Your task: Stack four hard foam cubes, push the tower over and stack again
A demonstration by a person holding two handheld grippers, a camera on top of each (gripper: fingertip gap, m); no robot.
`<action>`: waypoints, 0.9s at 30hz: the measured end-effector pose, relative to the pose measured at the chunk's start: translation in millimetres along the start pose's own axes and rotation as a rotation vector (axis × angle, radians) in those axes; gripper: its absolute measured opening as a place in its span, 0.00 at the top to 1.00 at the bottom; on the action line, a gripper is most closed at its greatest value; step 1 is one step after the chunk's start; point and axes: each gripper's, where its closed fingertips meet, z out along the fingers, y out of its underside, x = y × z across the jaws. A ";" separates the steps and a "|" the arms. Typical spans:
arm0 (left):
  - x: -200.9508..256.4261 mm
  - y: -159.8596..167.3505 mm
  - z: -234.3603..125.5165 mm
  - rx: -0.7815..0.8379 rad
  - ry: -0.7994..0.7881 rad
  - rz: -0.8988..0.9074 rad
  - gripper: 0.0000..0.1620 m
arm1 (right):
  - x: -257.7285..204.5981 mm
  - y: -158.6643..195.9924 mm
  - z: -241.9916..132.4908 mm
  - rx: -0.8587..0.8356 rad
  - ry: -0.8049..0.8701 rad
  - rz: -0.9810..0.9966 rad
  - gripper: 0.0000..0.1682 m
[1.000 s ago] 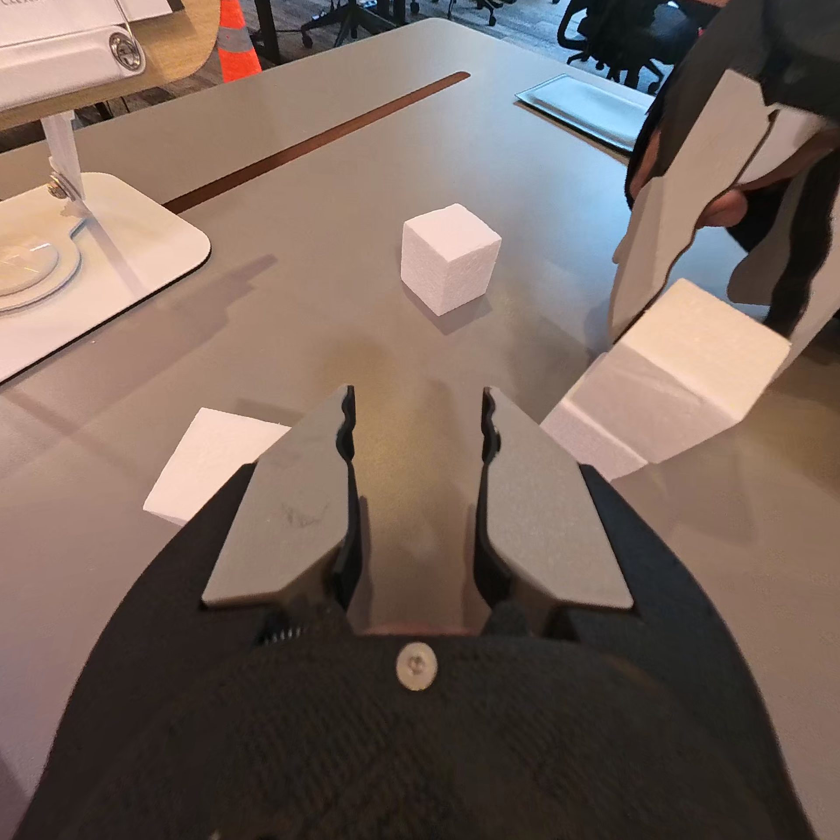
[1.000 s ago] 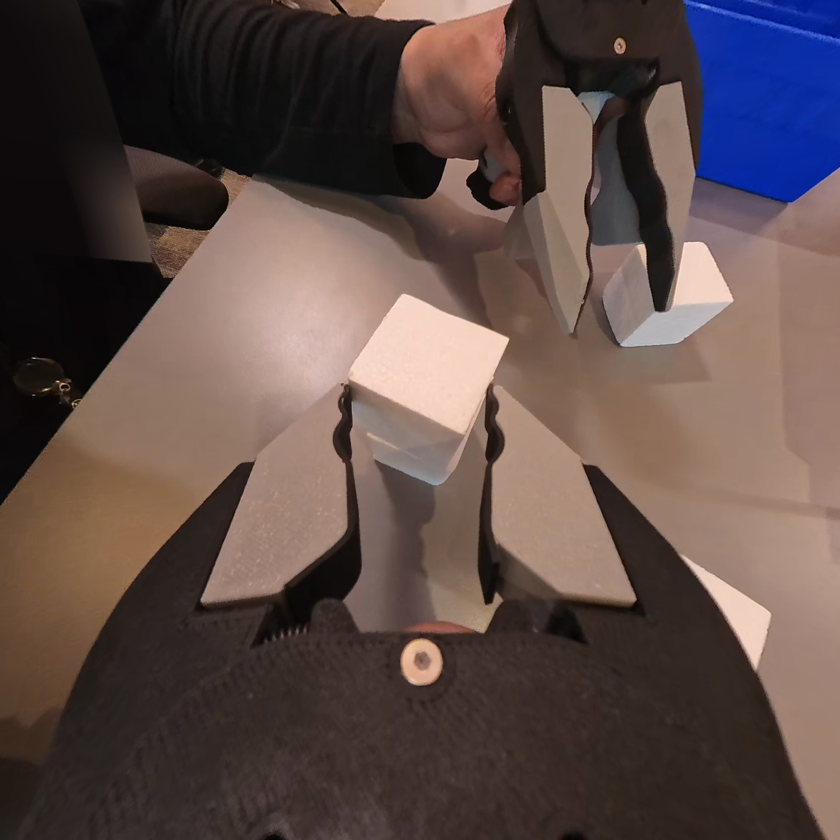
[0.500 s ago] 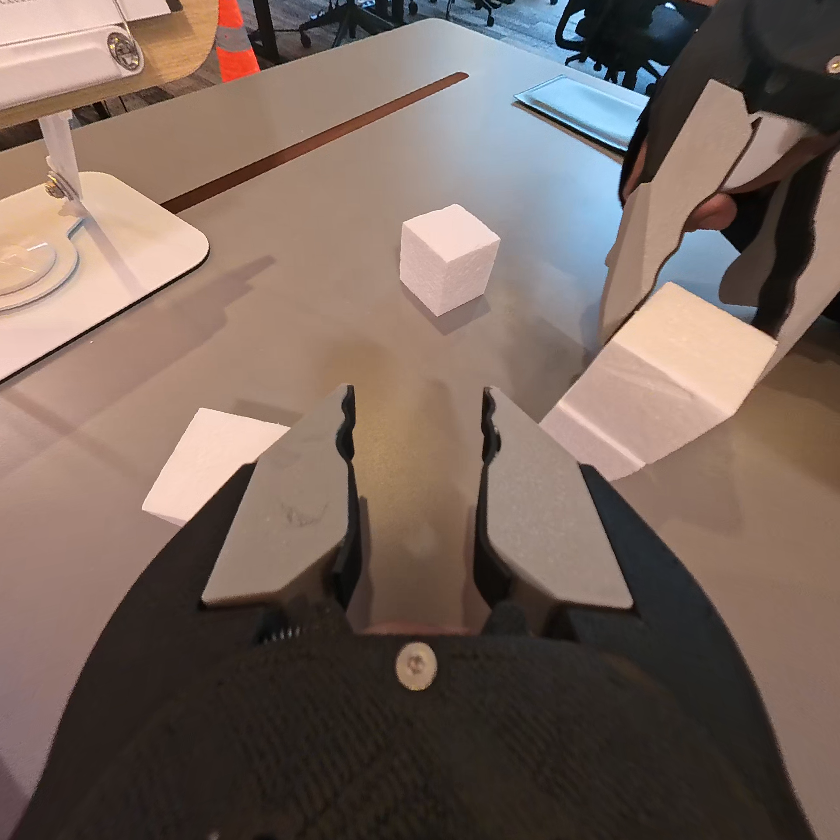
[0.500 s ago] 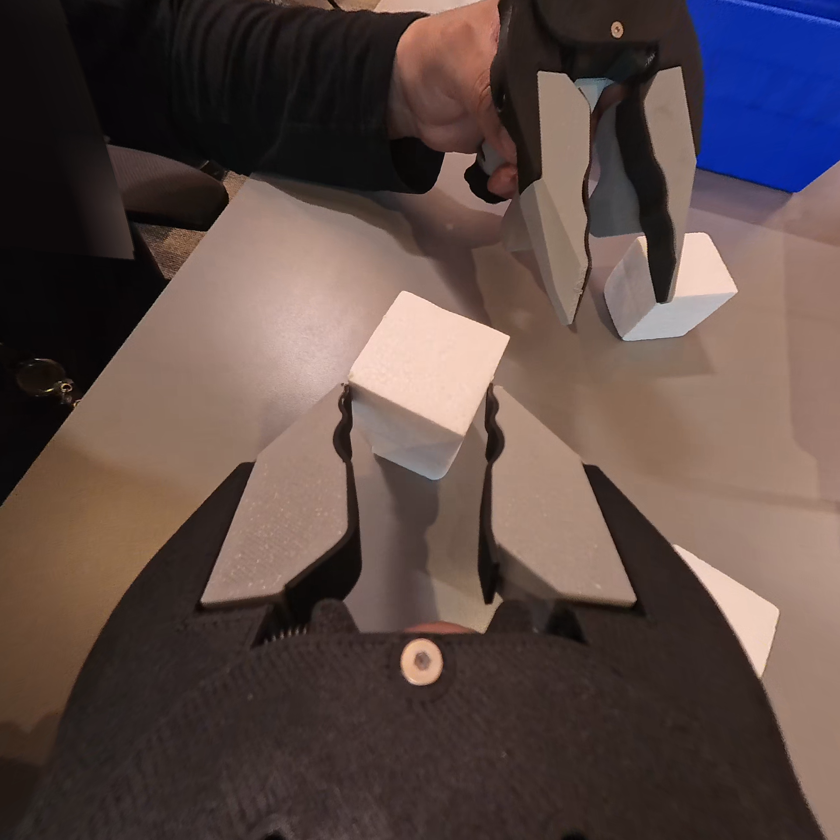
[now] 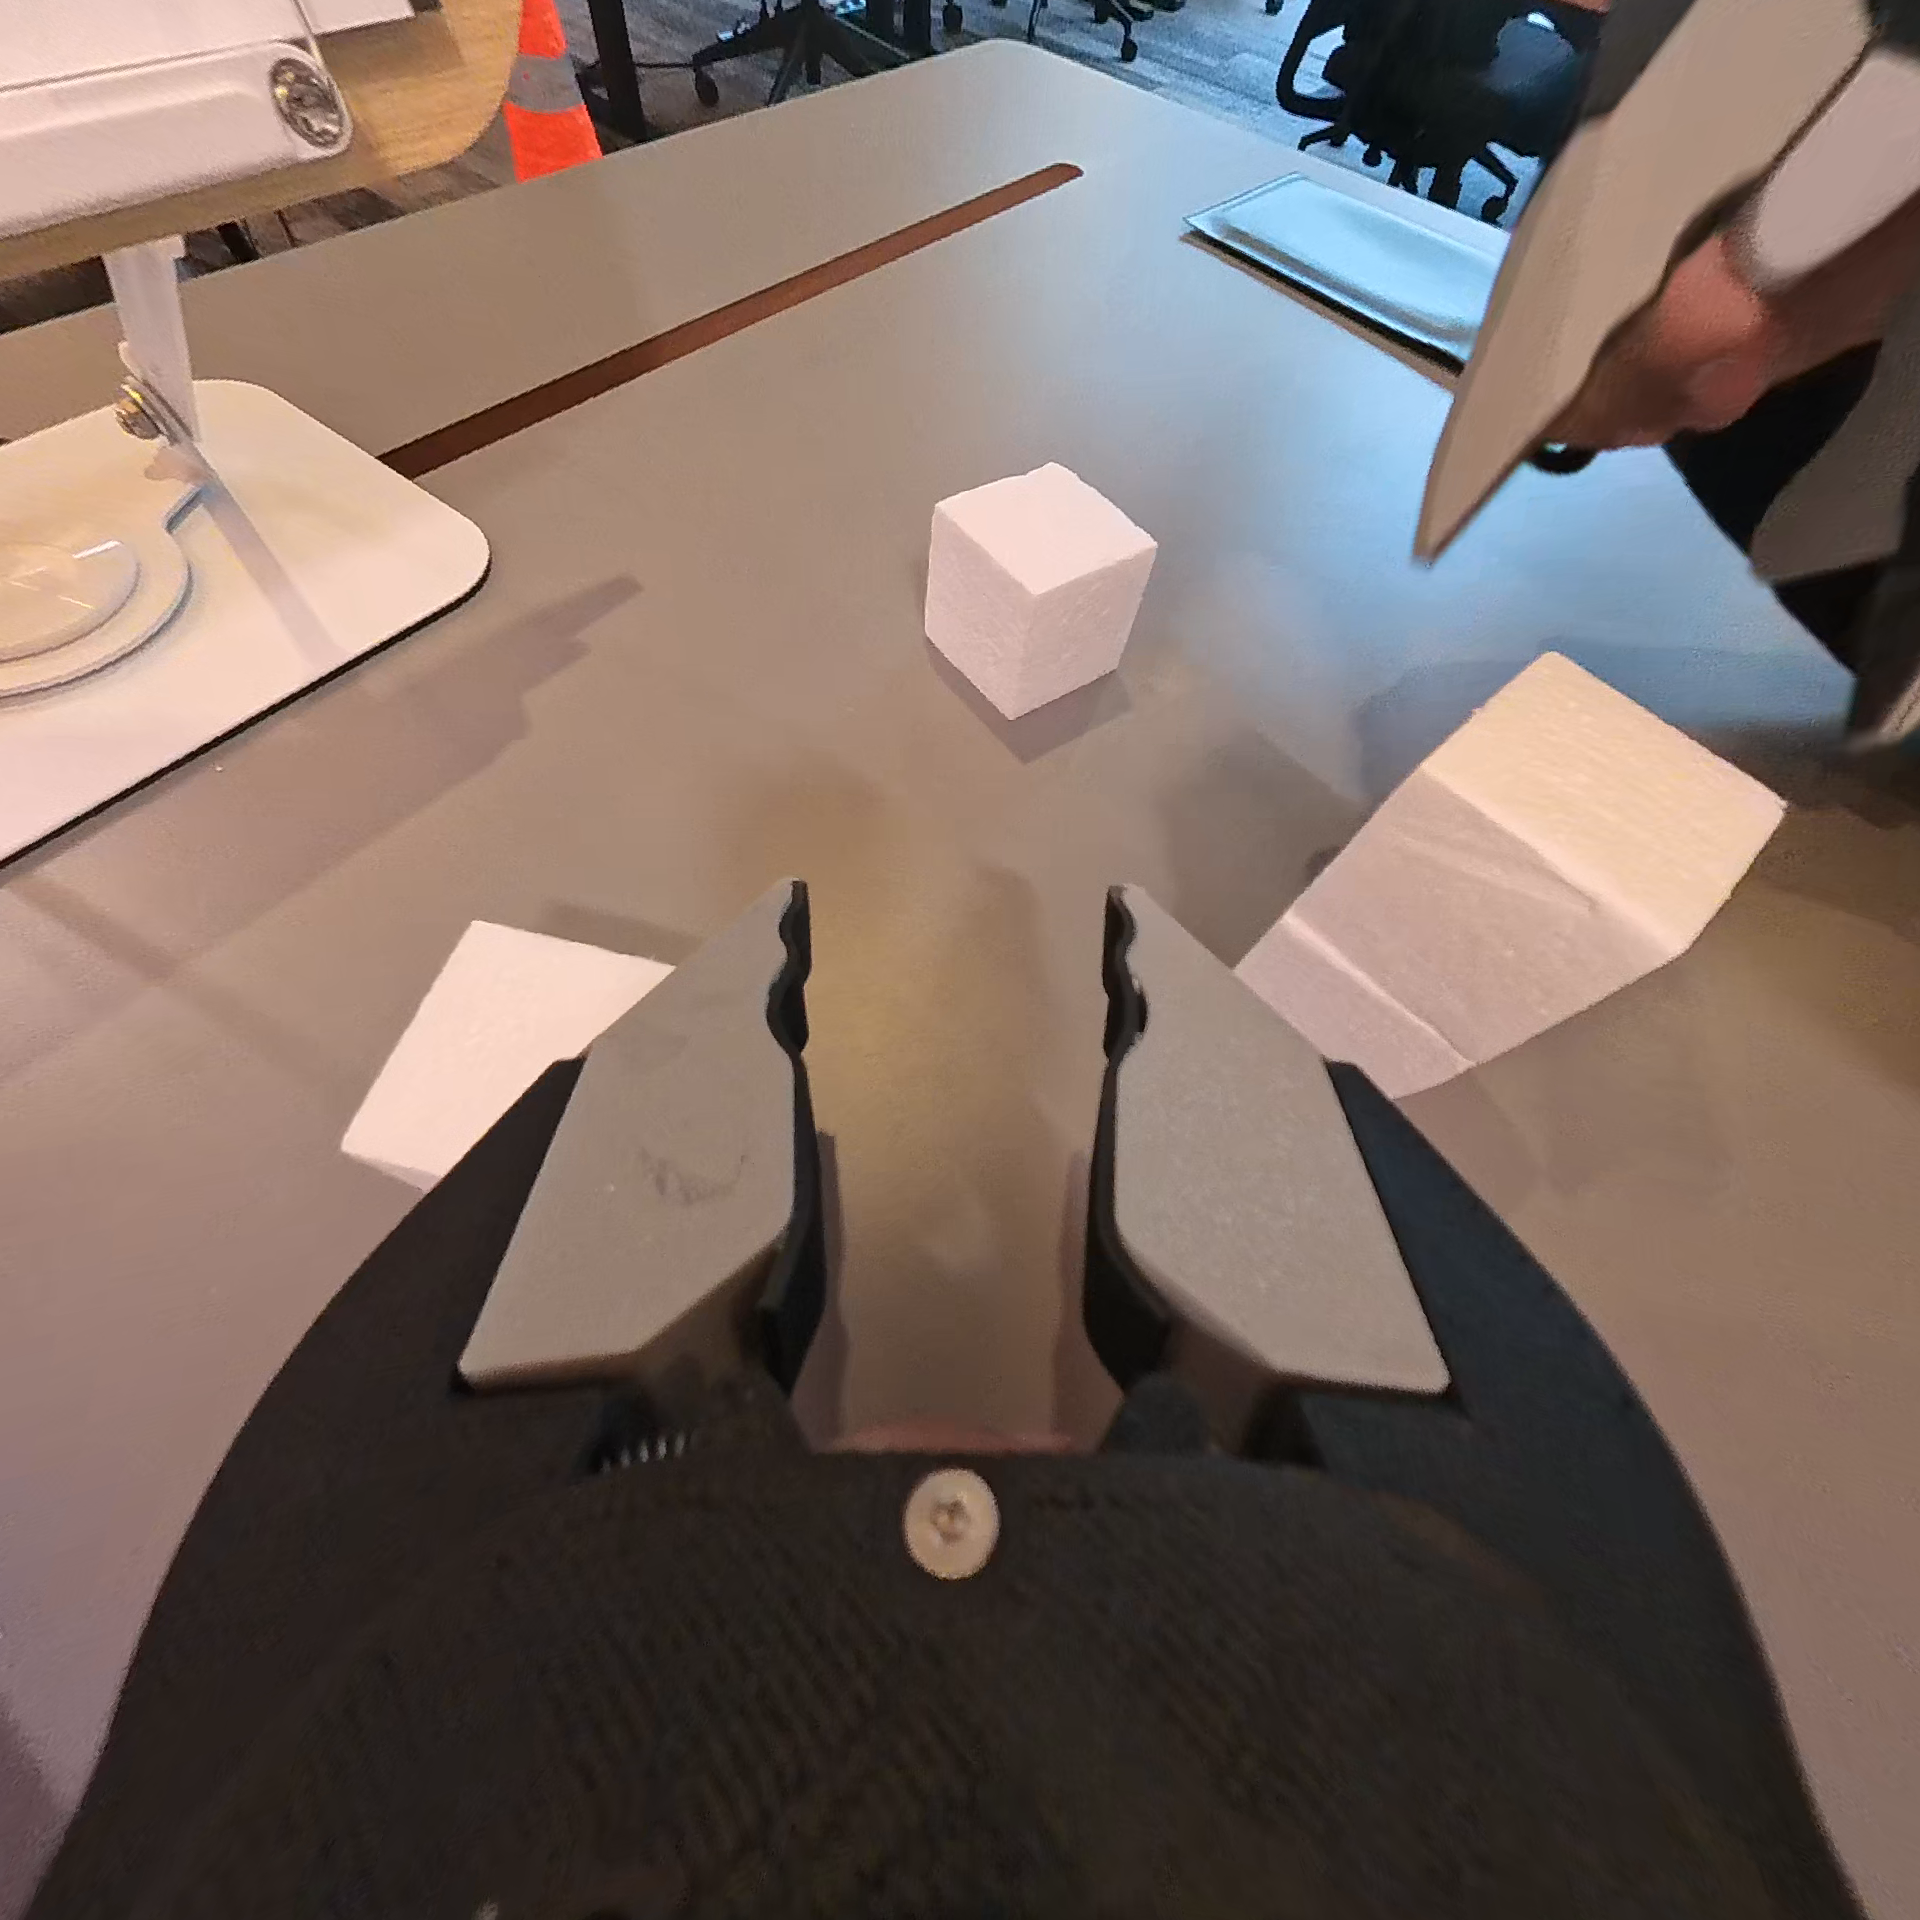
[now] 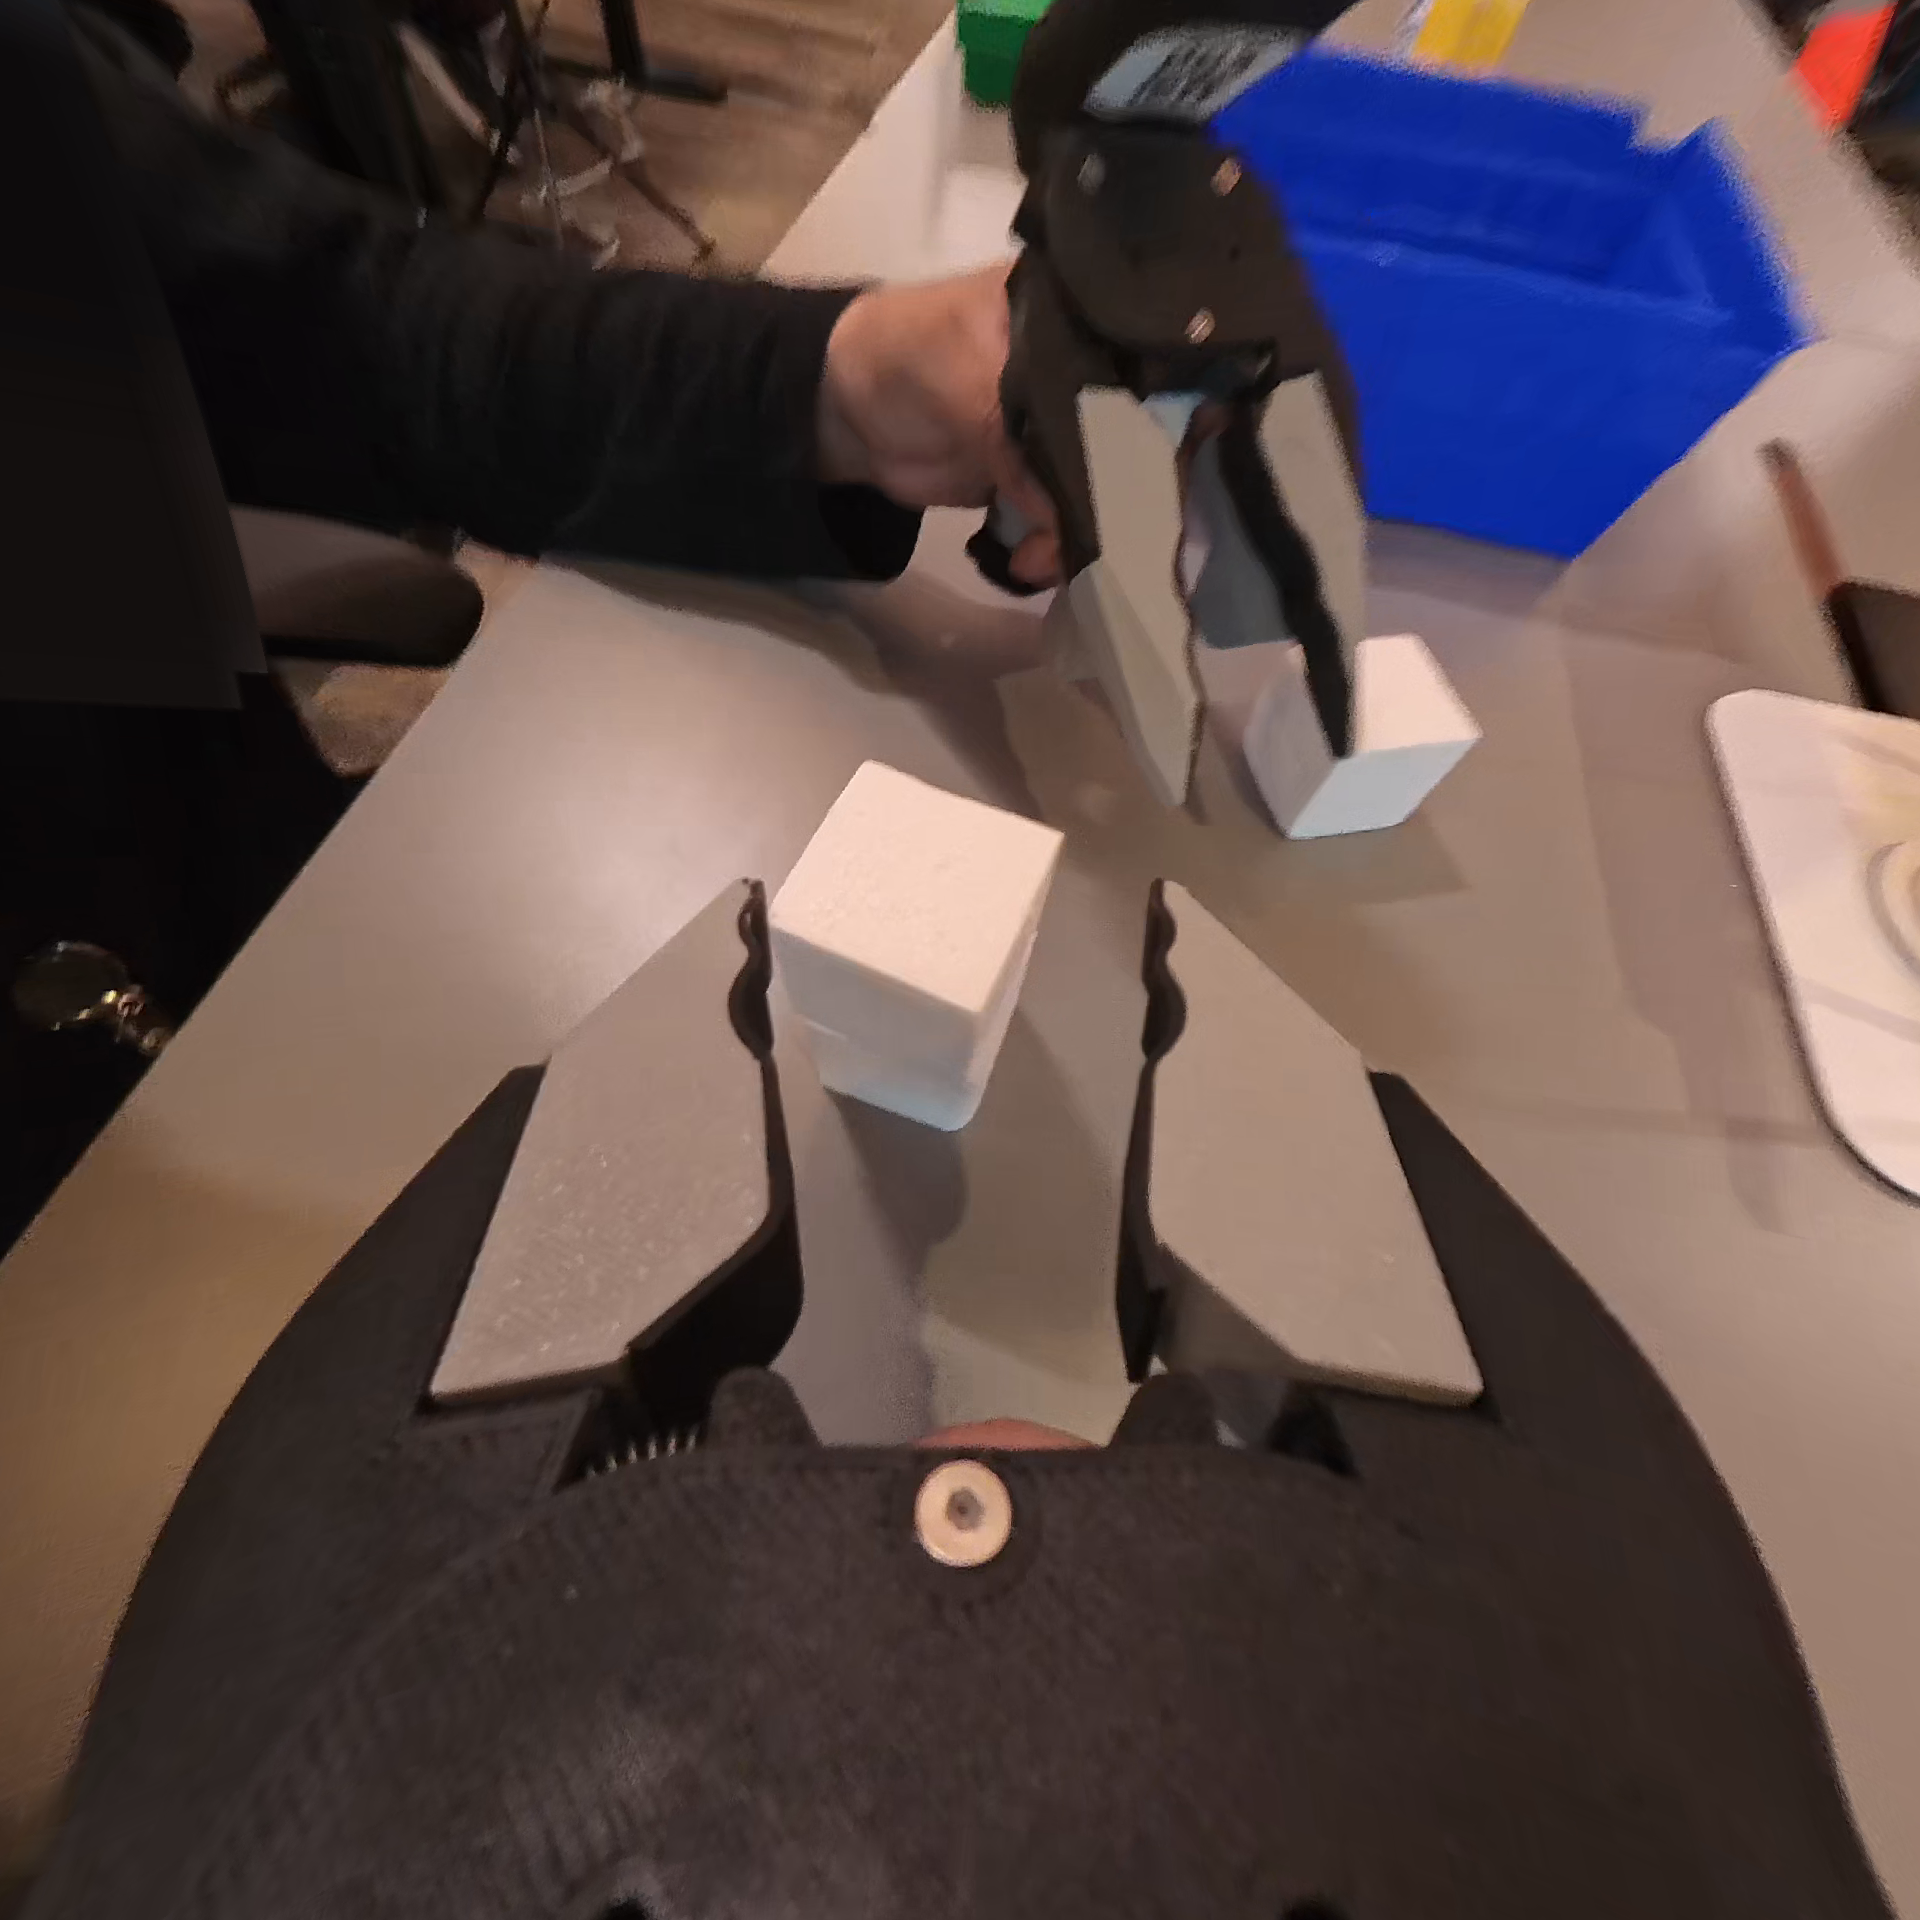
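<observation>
Left wrist view. Left gripper (image 5: pixel 956 935) held low over the grey table (image 5: pixel 727 436), jaws spread, nothing between them. Two foam cubes stacked at right, upper cube (image 5: pixel 1558 831) on lower cube (image 5: pixel 1340 1013), the pair seen tilted (wide-angle lens). Third cube (image 5: pixel 1039 587) alone farther ahead, well apart from the stack. Fourth cube (image 5: pixel 488 1039) at left, partly hidden behind the left finger. Right gripper (image 5: pixel 1662 260) above the stack at upper right, blurred, clear of the cubes. White stand base (image 5: pixel 260 561) at far left; grey tray (image 5: pixel 1351 249) at the far edge; orange cone (image 5: pixel 545 94) beyond the table.

Right wrist view. Right gripper (image 6: pixel 951 935) above the table (image 6: pixel 520 779), jaws spread wide, nothing pinched. Stack directly ahead, upper cube (image 6: pixel 914 894) resting on lower cube (image 6: pixel 904 1081), just beside the left fingertip (contact impossible to judge). Left gripper (image 6: pixel 1262 748) farther off, held by a hand (image 6: pixel 925 395) in a black sleeve (image 6: pixel 520 395), jaws apart, one finger in front of a lone cube (image 6: pixel 1371 758). Blue bin (image 6: pixel 1538 291) behind; white stand base (image 6: pixel 1829 914) at right.
</observation>
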 end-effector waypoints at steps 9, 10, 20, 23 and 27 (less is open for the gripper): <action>-3.4 -2.2 -2.5 0.020 0.000 -0.023 0.66 | 90.4 48.8 -53.3 -0.050 0.441 0.178 0.55; -3.6 -1.7 -2.0 0.017 -0.001 -0.023 0.66 | 95.2 58.2 -50.5 -0.058 0.450 0.202 0.55; -8.3 -8.2 -8.5 0.049 -0.029 -0.026 0.67 | 125.6 123.8 -35.8 -0.237 0.584 0.304 0.69; -12.1 -9.4 -11.7 0.058 -0.038 -0.041 0.66 | 119.9 120.6 -32.2 -0.235 0.544 0.292 0.69; -24.7 -14.2 -23.8 0.100 -0.053 -0.102 0.66 | 112.3 91.6 -39.2 -0.113 0.487 0.326 0.69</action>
